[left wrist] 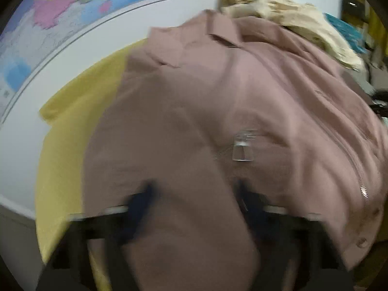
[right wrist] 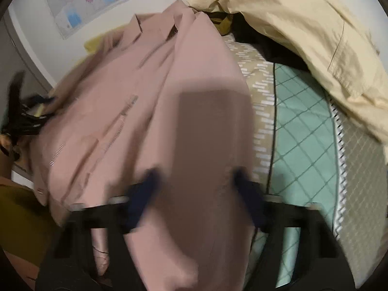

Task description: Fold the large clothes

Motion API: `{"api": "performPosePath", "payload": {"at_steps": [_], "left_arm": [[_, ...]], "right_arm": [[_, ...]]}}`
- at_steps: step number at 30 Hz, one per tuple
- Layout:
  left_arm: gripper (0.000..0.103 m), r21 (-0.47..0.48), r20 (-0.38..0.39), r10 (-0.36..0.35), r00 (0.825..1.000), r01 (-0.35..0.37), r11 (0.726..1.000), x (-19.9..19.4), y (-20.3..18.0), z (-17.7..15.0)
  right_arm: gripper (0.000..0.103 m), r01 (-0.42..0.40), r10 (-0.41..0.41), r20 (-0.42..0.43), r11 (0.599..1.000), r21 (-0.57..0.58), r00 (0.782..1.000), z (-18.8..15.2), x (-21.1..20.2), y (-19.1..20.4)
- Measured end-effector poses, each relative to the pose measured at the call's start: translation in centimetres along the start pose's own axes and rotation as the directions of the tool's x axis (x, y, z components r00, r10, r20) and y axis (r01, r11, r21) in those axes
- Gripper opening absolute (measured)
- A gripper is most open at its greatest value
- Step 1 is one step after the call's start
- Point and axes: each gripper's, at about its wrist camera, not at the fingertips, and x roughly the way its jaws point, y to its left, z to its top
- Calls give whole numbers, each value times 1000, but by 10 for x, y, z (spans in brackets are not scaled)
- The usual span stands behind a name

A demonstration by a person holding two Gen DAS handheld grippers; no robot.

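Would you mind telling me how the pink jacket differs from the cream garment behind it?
The pink jacket is dusty pink with a zip and lies spread out in front; the cream garment is pale yellow and sits crumpled in a heap further back. The pink jacket shows a collar; the cream garment shows a pocket. Both are large clothes.

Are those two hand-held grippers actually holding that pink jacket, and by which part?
Cannot be told. The pink jacket drapes between the spread fingers of the left hand-held gripper and the right hand-held gripper, but blur hides any pinch.
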Motion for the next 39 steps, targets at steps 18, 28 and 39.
{"api": "performPosePath", "payload": {"at_steps": [18, 28, 39], "left_arm": [[66, -246, -188, 568, 801, -598, 763, -3, 171, 6], [80, -322, 274, 13, 962, 79, 943, -115, 103, -29], [75, -480, 60, -157, 986, 166, 861, -47, 107, -97]], "right_arm": [[19, 242, -283, 91, 918, 315, 955, 59, -52, -128], [70, 36, -55, 310, 997, 66, 949, 33, -99, -27], [70, -203, 198, 119, 979, 35, 973, 2, -37, 5]]}}
